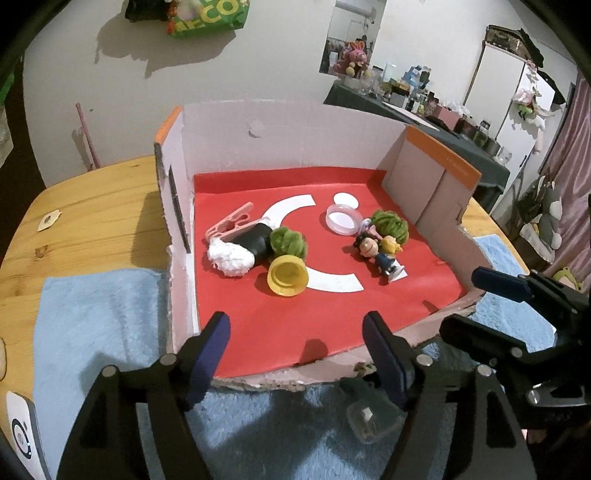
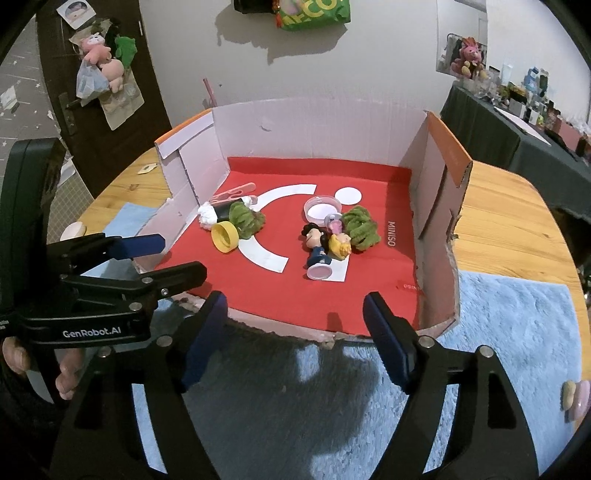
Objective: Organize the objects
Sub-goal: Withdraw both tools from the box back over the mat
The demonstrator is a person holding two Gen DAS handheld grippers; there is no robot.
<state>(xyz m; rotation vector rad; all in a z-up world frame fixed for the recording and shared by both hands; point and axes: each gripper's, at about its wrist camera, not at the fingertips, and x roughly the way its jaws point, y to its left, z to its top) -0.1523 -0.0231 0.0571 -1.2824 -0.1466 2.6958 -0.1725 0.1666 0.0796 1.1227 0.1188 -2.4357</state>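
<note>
Both claws (image 1: 295,354) (image 2: 295,343) agape, empty, before box's torn front edge (image 1: 280,380).

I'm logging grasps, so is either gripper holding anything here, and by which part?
Nothing is held: left gripper and right gripper both stand open and empty before the box.

The green bag (image 1: 207,16) on the wall is cut off by the top edge in both views, its lettering only partly legible; the shelf clutter (image 1: 413,86) at upper right is too small to identify; a pale object (image 2: 576,400) at the right wrist view's lower right edge is cropped; a small clear container (image 1: 373,417) sits blurred behind the left gripper's finger (image 1: 384,354); the hand (image 2: 40,369) at lower left is mostly hidden by the gripper body.
</note>
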